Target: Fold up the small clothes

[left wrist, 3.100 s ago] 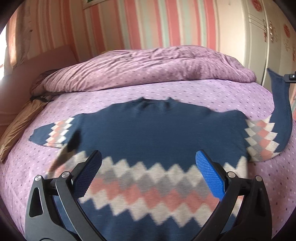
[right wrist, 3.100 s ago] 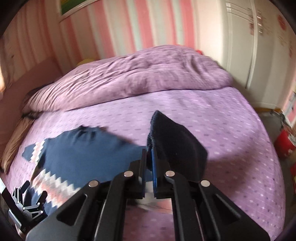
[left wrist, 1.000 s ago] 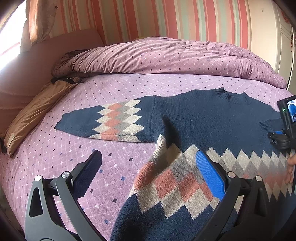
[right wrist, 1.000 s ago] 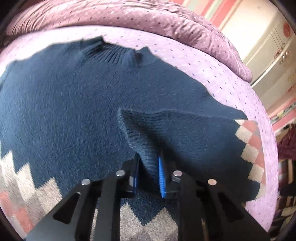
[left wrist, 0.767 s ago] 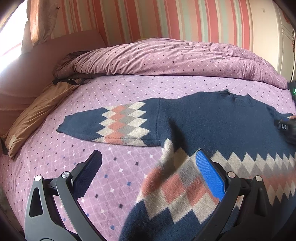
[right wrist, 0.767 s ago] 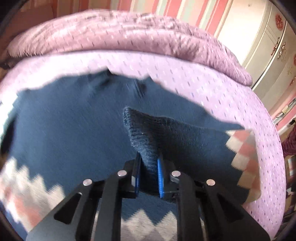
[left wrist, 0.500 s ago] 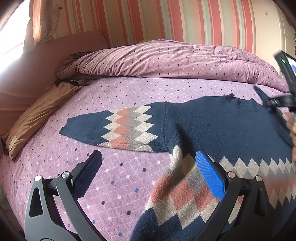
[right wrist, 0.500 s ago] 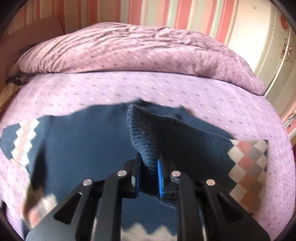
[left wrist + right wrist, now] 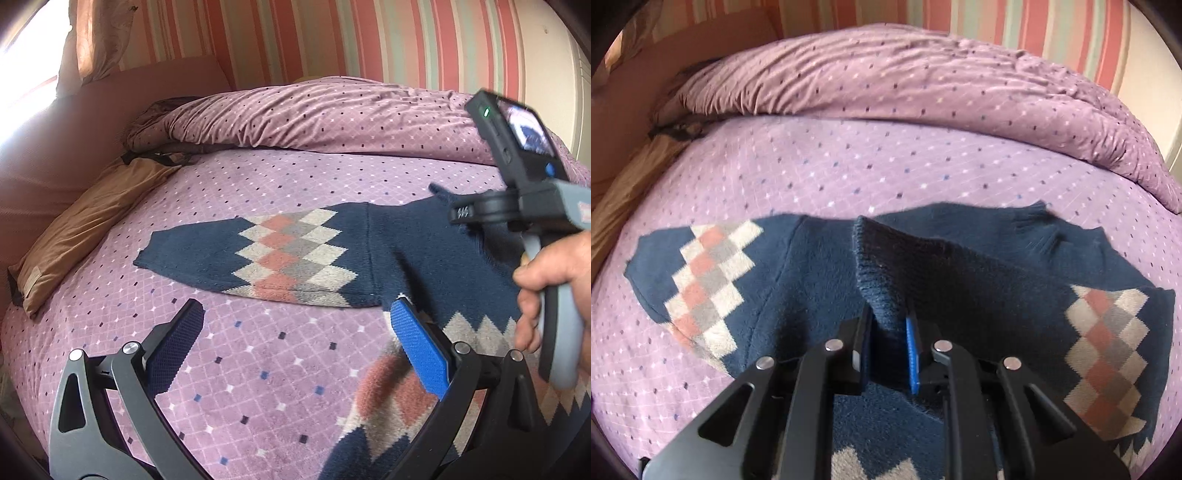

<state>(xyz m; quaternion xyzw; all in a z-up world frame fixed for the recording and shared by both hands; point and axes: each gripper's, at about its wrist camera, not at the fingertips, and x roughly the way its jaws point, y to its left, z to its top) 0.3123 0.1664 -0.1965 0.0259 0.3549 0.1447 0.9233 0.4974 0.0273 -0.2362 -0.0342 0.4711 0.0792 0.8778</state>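
- Sweater (image 9: 812, 266), navy with a pink, grey and cream diamond pattern, is lying face-up on the purple dotted bedspread (image 9: 258, 184), spread flat, probably so that its sleeves can be folded inward one at a time.
- At far left a tan pillow (image 9: 81, 221) is lying against the headboard, well apart from the garment.
- The left sleeve (image 9: 258, 258) is lying stretched out flat toward the left, not yet folded.
- The left gripper (image 9: 295, 343) is hovering above bare bedspread just near of that sleeve, its pads spread wide with nothing between them; it seems to be waiting there for its turn on the sleeve.
- The right gripper (image 9: 888, 339) is holding the cuff of the right sleeve (image 9: 879, 280) between its pads and over the sweater's chest. Its jaws are easing apart, though the knit is standing pinched between them; the release looks meant to lay the sleeve across the body.
- The person's right hand (image 9: 554, 288) is squeezing the gripper's grey handle at the right of the left wrist view.
- A rumpled purple duvet (image 9: 923, 81) is lying bunched along the far side of the bed, clear of the work.
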